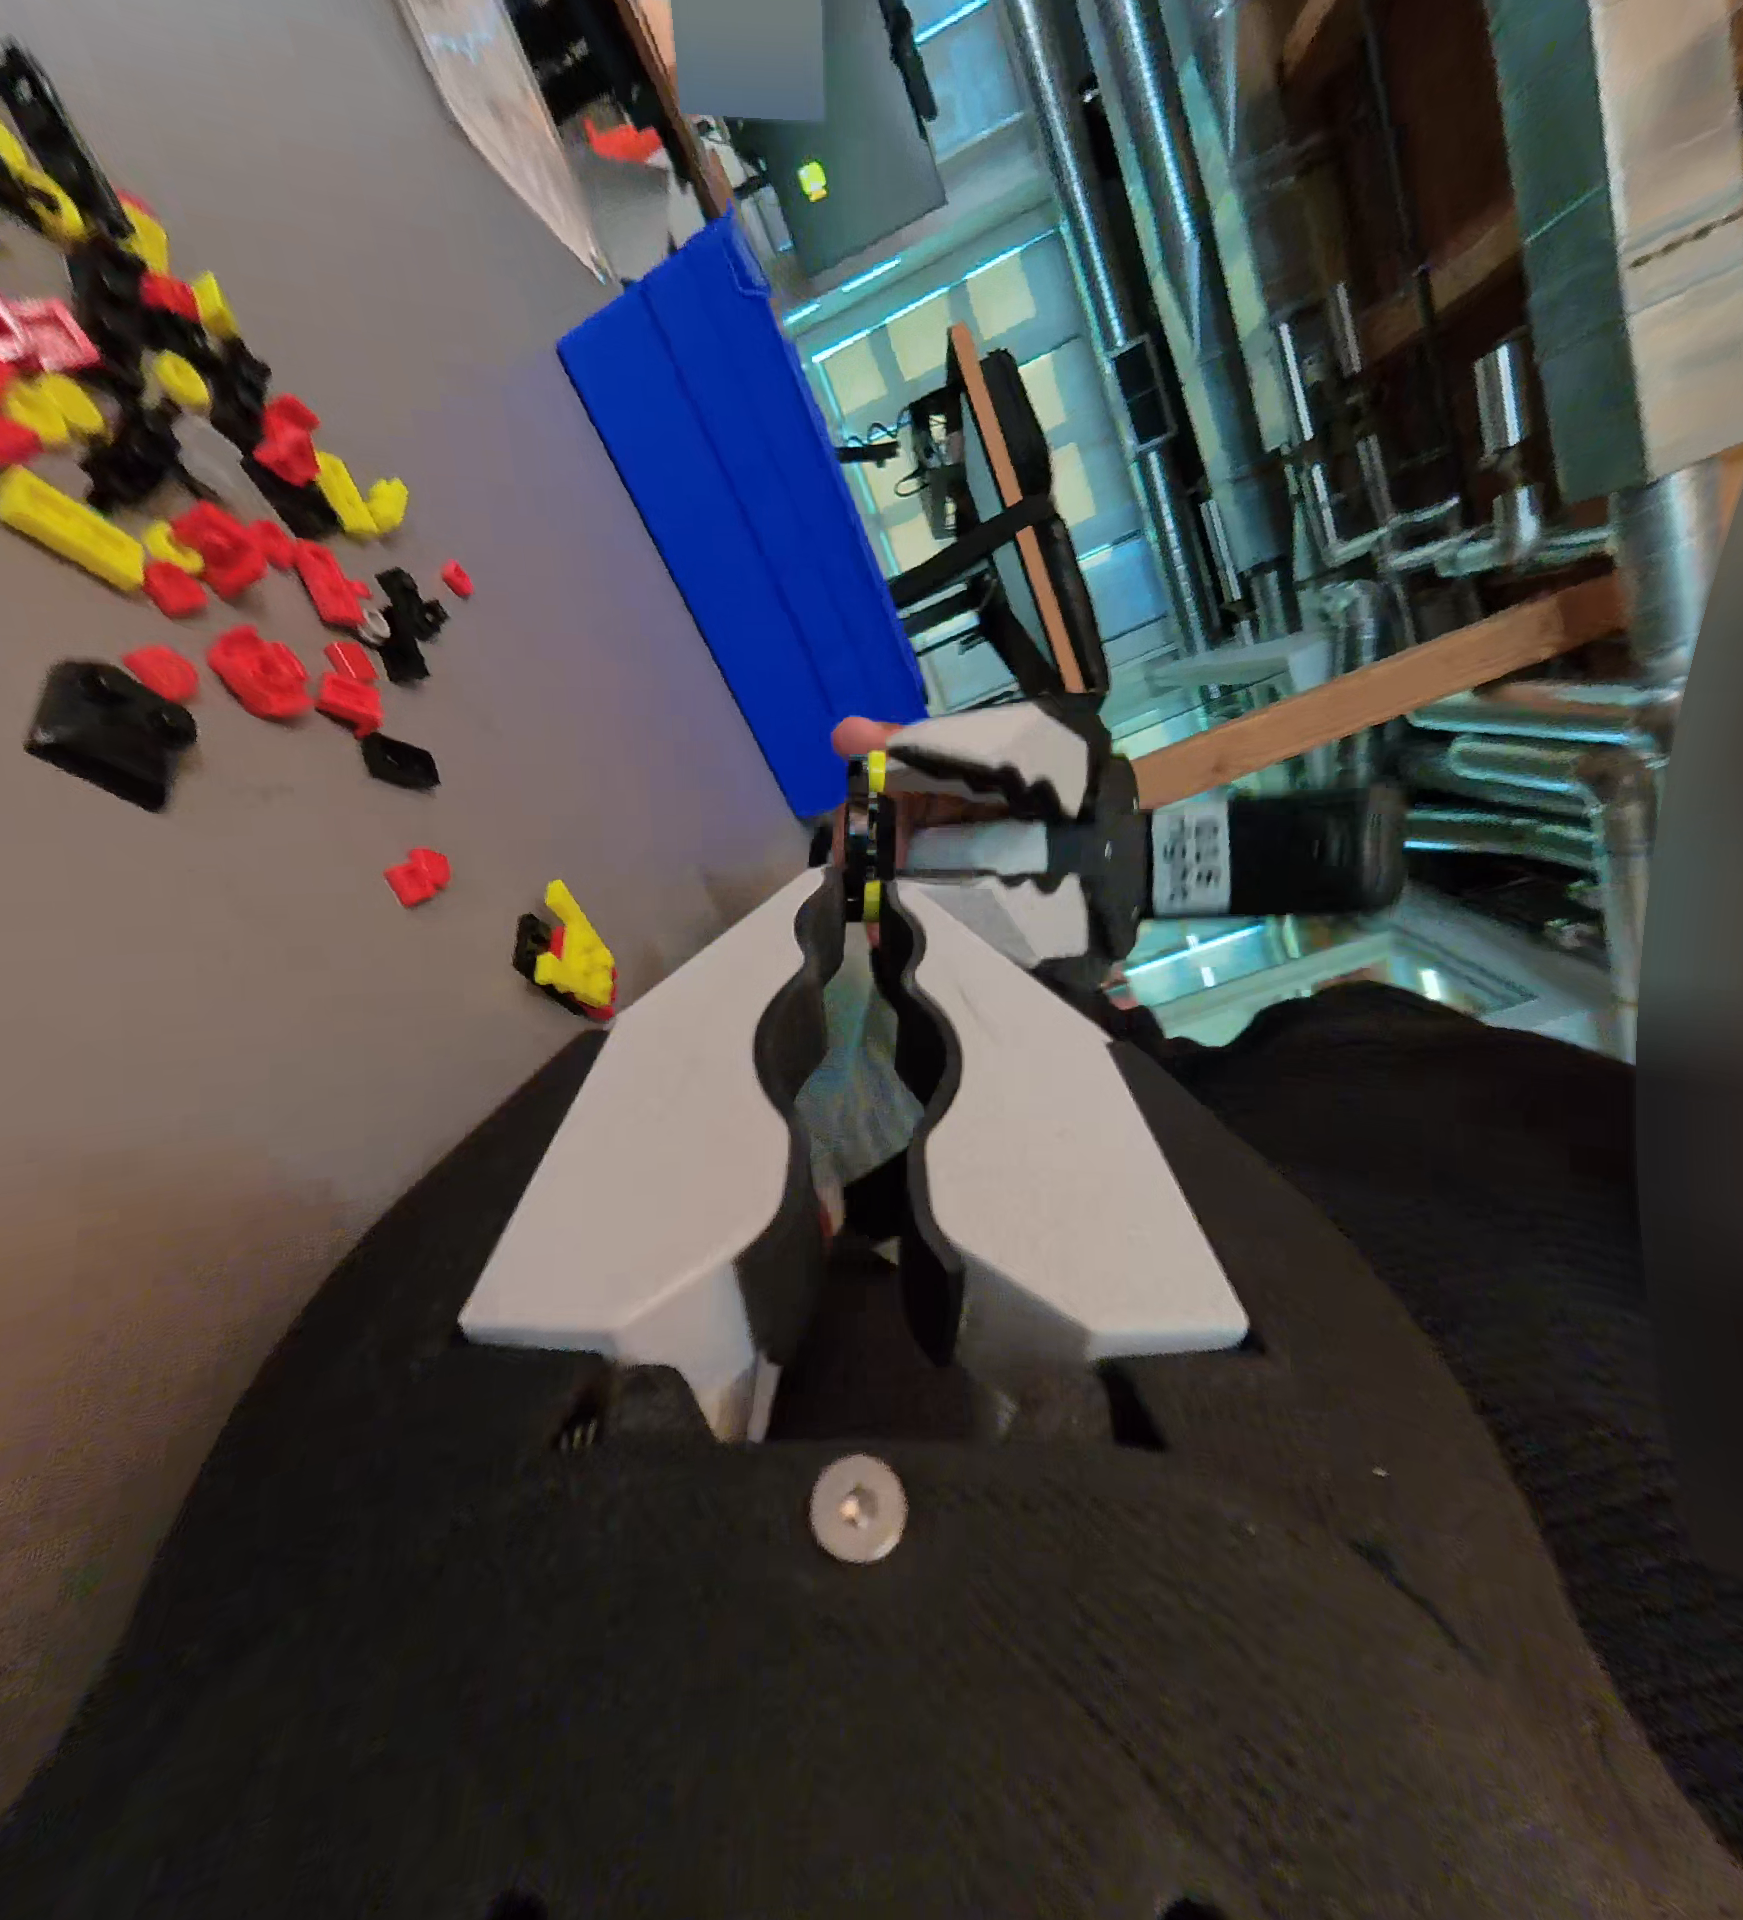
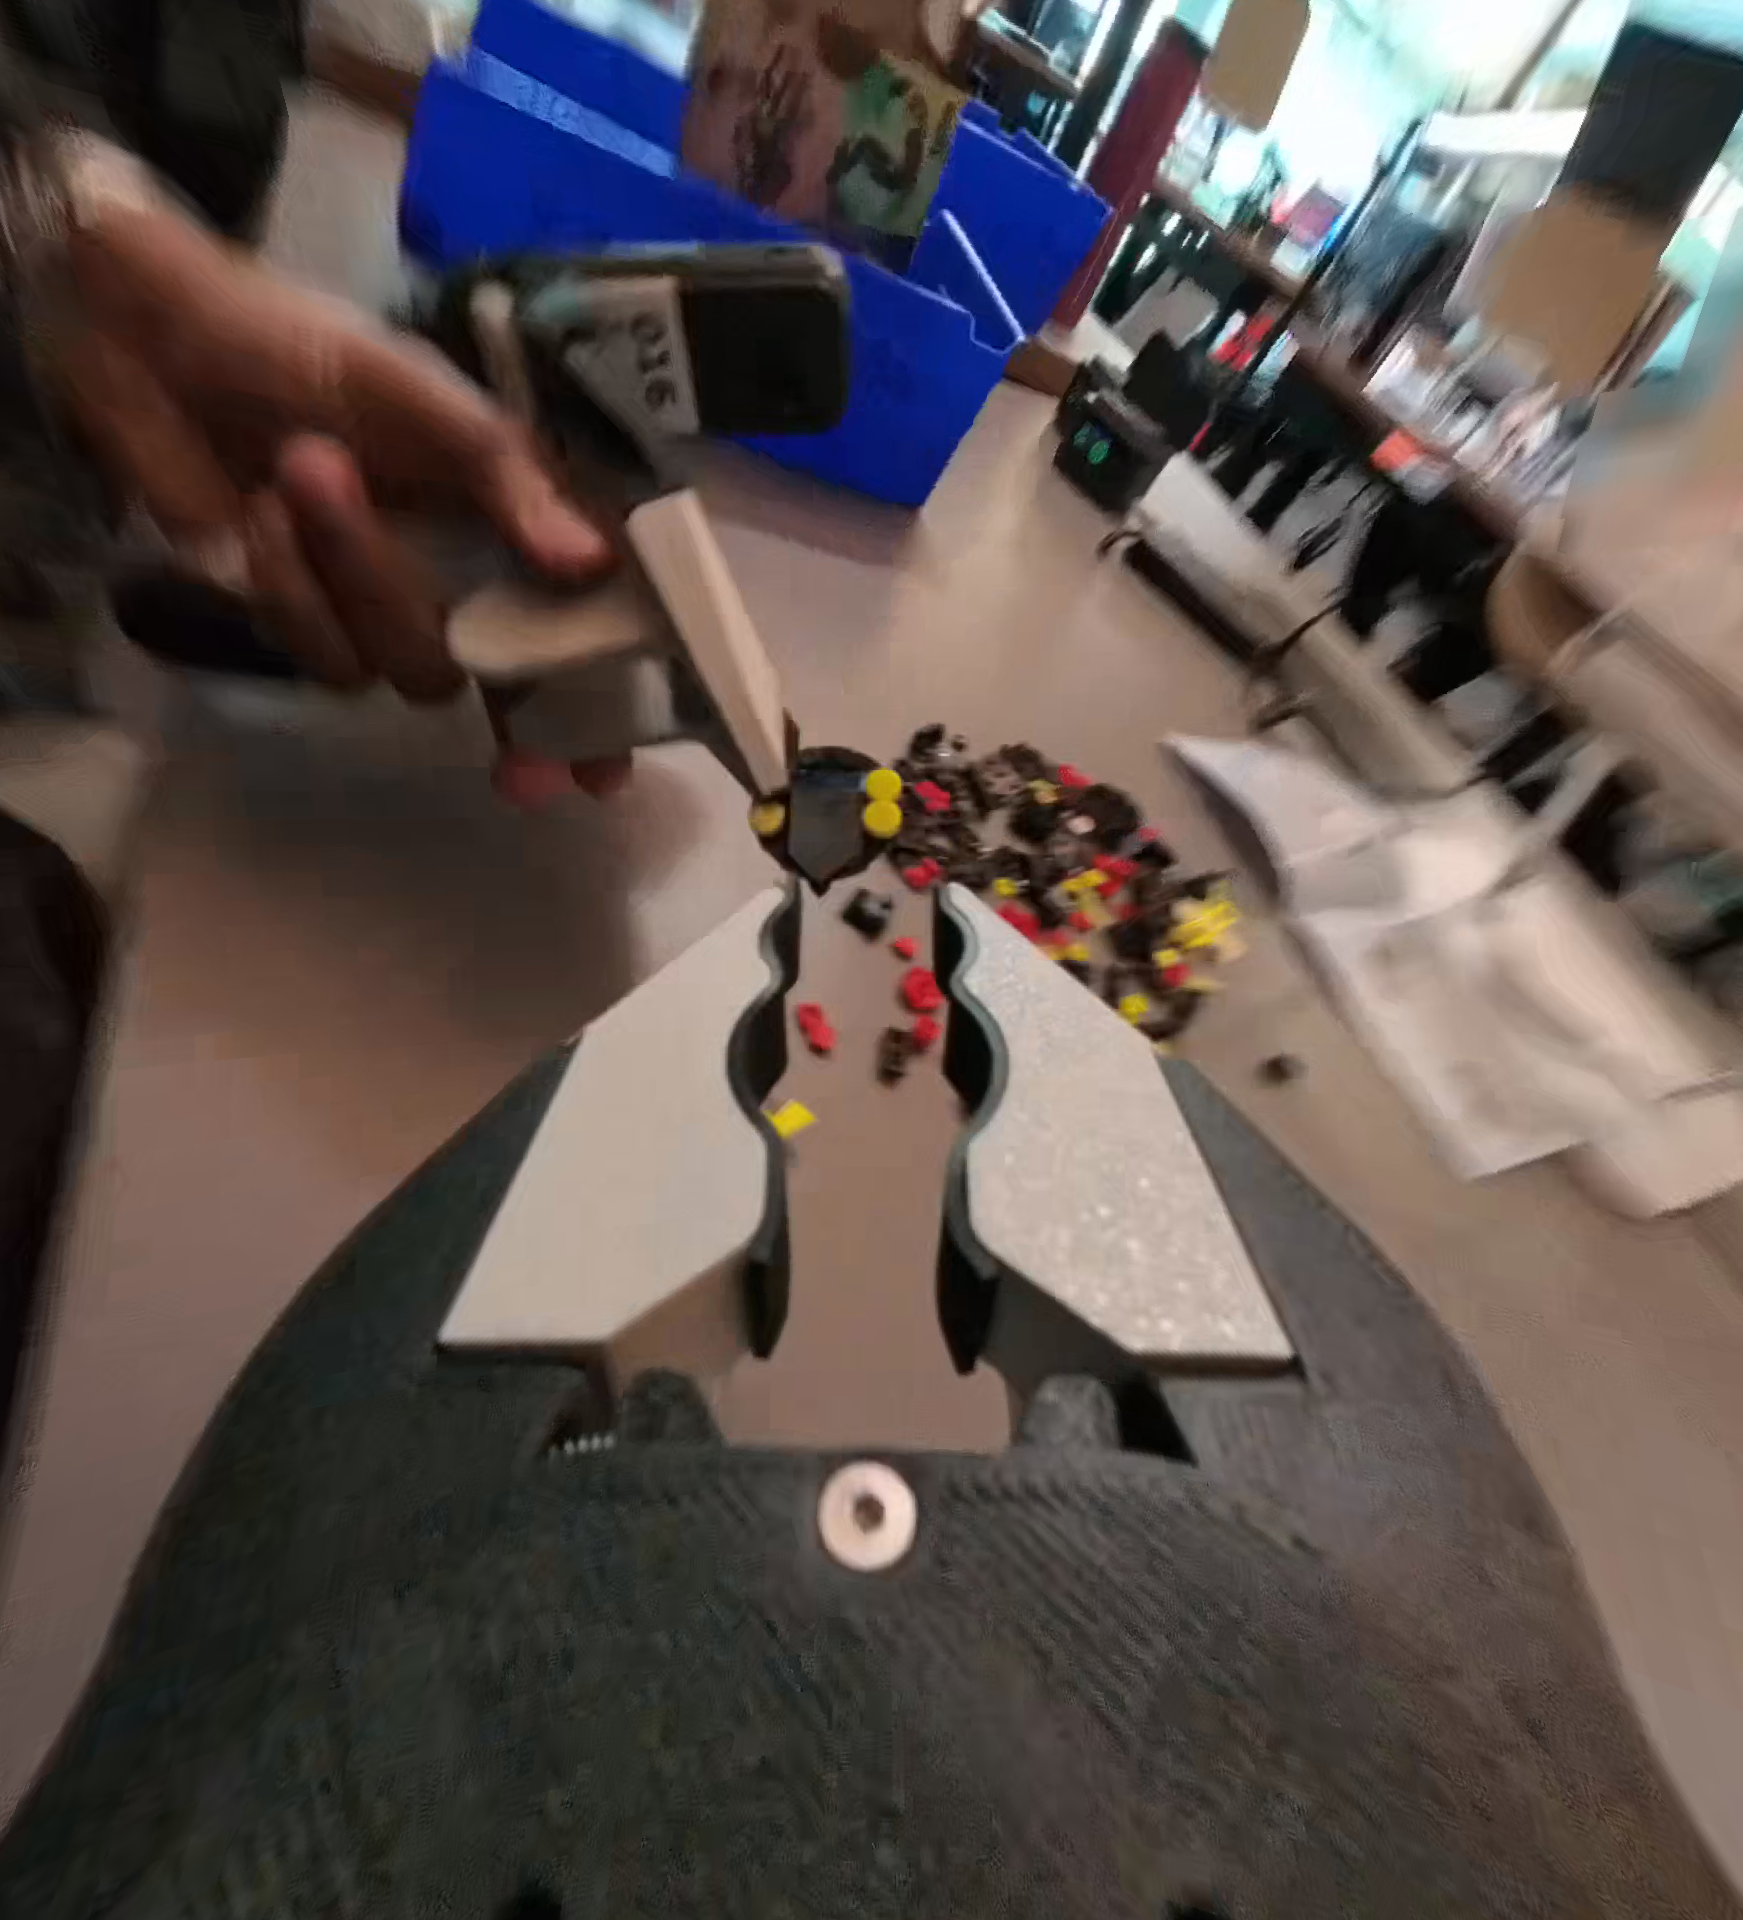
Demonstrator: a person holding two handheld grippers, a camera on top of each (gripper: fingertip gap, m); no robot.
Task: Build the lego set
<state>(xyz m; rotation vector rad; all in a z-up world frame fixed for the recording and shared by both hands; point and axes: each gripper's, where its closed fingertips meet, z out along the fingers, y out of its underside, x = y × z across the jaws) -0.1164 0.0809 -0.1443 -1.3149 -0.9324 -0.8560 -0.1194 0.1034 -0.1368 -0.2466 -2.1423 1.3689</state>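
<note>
My left gripper [image 1: 862,902] is shut at its tips on a small black Lego assembly with yellow round studs [image 1: 867,831] and holds it above the table. In the right wrist view the same assembly [image 2: 831,821] hangs at the tip of the left gripper's pale finger [image 2: 711,623], which a hand [image 2: 275,436] holds. My right gripper [image 2: 867,904] is open, its tips just short of the assembly. It also shows in the left wrist view [image 1: 893,800], with a finger on each side of the assembly. That view is blurred.
A pile of loose black, red and yellow pieces [image 1: 119,416] [image 2: 1054,862] lies on the grey table [image 1: 223,1039]. A small yellow, black and red sub-build [image 1: 571,956] sits apart. Blue bins [image 1: 742,520] [image 2: 846,343] stand behind. White paper sheets [image 2: 1469,987] lie to the right.
</note>
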